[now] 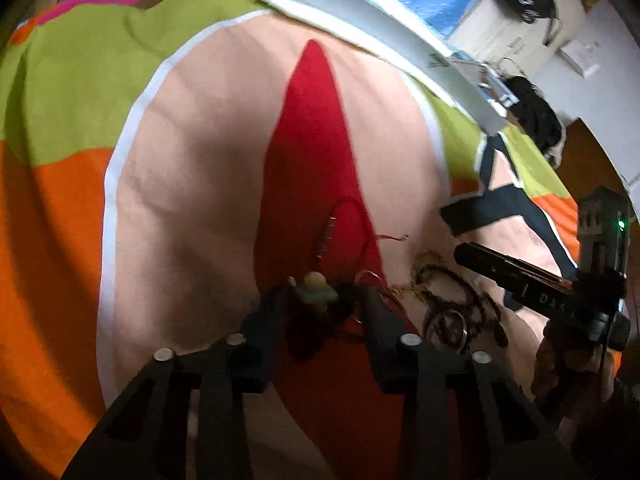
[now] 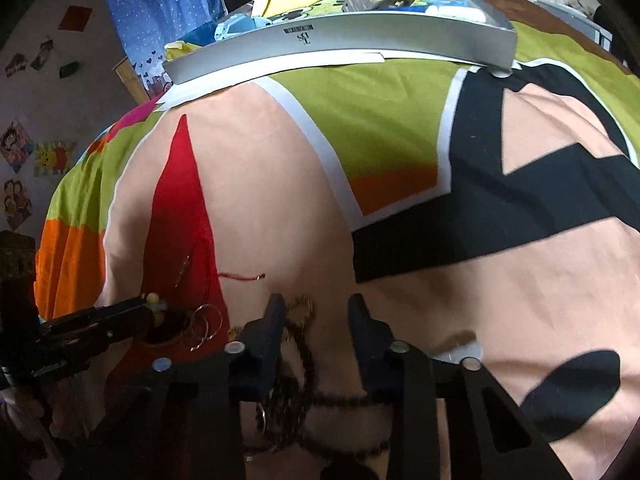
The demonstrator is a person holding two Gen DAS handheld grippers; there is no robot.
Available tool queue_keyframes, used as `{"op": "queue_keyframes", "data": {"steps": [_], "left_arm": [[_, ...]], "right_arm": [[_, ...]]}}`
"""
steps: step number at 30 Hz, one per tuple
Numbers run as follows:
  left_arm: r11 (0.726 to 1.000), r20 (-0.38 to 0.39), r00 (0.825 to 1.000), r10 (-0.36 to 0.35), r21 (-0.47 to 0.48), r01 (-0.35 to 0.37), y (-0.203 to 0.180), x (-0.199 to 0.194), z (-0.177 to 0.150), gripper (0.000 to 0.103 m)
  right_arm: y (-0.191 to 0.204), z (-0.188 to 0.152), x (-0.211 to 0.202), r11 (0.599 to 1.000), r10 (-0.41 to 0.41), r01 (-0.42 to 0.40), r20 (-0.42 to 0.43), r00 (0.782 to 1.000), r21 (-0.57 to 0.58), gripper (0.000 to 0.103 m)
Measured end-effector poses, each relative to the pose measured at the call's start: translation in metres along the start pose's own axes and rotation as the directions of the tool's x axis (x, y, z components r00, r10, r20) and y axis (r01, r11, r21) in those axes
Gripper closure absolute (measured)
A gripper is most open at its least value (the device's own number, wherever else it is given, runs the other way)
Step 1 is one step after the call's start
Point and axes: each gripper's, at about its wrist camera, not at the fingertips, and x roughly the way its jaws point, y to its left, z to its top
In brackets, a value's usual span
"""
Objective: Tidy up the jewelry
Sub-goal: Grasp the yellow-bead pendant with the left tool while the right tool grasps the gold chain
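Reaching low over the bed, the left claw [image 1: 324, 292] has its two black fingers apart, one on each side of a little pale yellow charm [image 1: 314, 282]. I cannot tell if the fingers touch the charm. Some thin silver rings [image 2: 206, 326] lie just beside it, on the red patch of the bedspread [image 1: 200, 160]. A red cord bracelet [image 1: 352, 224] with a small metal clasp lies a bit farther out on the same red patch, with one end trailing onto the peach part.

The right claw [image 2: 316, 312] is also apart, with nothing clamped in it. A dark beaded chain [image 2: 296, 384] lies on the peach cloth under it and loops between its fingers. A small gold piece [image 2: 302, 304] sits at the far end of the chain, next to the left finger tip.

The bedspread has big patches of peach, red, green, orange and black. At its far edge rests a flat grey box [image 2: 340, 46], open on top, with bright things inside. Behind that hangs a blue dotted curtain [image 2: 160, 4]. Cartoon pictures [image 2: 18, 148] are stuck on the wall at the left.
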Motion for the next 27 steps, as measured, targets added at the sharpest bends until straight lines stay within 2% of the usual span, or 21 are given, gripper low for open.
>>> {"op": "queue_keyframes", "data": {"steps": [3,6,11,21,24,25,27], "left_arm": [[1.000,-0.009,1.000,-0.010,-0.023,0.010,0.006,-0.002,0.000,0.079],[1.000,-0.018,1.000,-0.009,-0.019,0.009,0.007,-0.003,0.001,0.082],[1.000,-0.026,1.000,0.005,-0.003,-0.005,0.008,-0.002,0.000,0.082],[0.998,-0.039,0.998,0.041,0.058,-0.038,-0.004,0.004,-0.002,0.082],[0.995,-0.028,0.998,0.058,0.077,-0.056,-0.008,0.003,-0.004,0.083],[0.995,-0.024,0.998,0.063,0.081,-0.060,-0.009,0.003,-0.005,0.083],[0.994,-0.017,0.998,0.068,0.086,-0.066,-0.011,0.003,-0.006,0.083]], "right_arm": [[0.001,0.003,0.007,1.000,0.005,-0.006,-0.016,1.000,-0.013,0.077],[0.008,0.002,0.012,0.997,-0.035,0.034,-0.026,0.999,-0.067,0.078],[0.024,-0.005,0.020,0.971,-0.142,0.133,-0.034,0.989,-0.200,0.081],[0.038,-0.019,0.028,0.920,-0.225,0.194,-0.054,0.973,-0.341,0.081],[0.040,-0.020,0.028,0.919,-0.221,0.190,-0.053,0.974,-0.345,0.086],[0.038,-0.019,0.026,0.921,-0.221,0.192,-0.048,0.974,-0.340,0.093],[0.036,-0.018,0.024,0.924,-0.215,0.190,-0.041,0.976,-0.331,0.095]]}}
